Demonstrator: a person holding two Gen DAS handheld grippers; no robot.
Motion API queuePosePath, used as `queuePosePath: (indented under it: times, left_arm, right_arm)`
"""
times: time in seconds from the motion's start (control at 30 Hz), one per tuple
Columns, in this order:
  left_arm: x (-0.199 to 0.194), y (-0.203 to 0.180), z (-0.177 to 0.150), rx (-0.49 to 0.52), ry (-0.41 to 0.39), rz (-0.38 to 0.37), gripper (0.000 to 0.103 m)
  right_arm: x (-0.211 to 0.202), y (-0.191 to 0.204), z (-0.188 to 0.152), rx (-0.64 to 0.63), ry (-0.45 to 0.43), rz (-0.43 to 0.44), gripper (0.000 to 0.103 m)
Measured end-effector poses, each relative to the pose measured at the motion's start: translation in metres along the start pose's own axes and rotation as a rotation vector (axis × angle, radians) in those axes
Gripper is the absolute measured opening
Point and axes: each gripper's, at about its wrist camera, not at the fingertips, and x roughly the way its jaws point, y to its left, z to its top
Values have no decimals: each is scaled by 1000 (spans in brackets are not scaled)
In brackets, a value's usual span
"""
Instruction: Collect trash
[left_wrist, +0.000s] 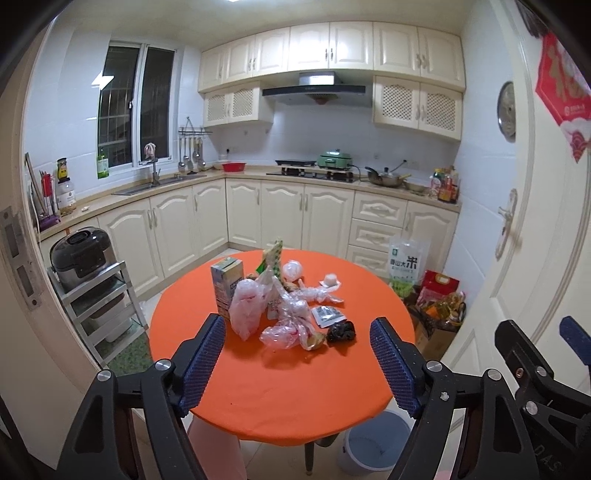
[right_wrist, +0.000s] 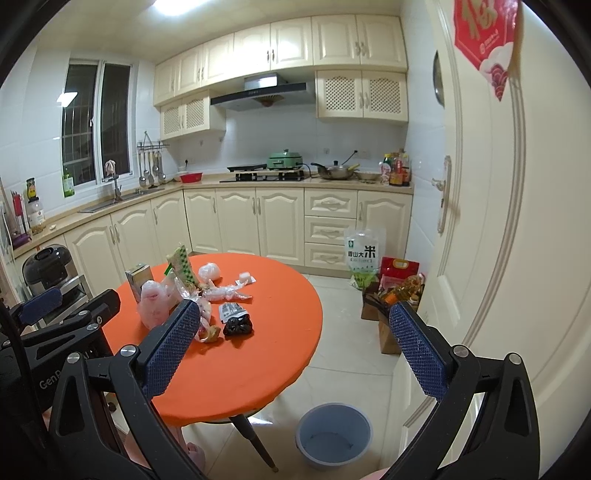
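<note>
Both tools, the left tool (left_wrist: 297, 363) and the right tool (right_wrist: 293, 349), hang with jaws spread wide and empty, short of the near edge of the round orange-covered bench (left_wrist: 280, 398). Trash lies heaped at the bench's middle: crumpled clear plastic bags (left_wrist: 284, 321), an upright cardboard drink carton (left_wrist: 225, 284) at the left, a small black crumpled wrapper (left_wrist: 341, 332) nearest. A grey-blue plastic bucket (right_wrist: 334, 435) stands on the floor by the bench's near right edge. Probably best to start with the near black wrapper, pinching its bulk firmly, then carry it low to the bucket.
</note>
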Motion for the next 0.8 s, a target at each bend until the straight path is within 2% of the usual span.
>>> queuePosePath:
  times: [0.17, 0.3, 0.8]
  left_arm:
    - [-1, 0, 0, 0, 0, 4, 78]
    - [-1, 0, 1, -3, -4, 7, 83]
    - [1, -3, 0, 15, 8, 10, 85]
  right_arm:
    - [-1, 0, -1, -1, 0, 0, 103]
    - [-1, 0, -1, 2, -3, -1, 103]
    - [-4, -3, -2, 14, 2, 2, 103]
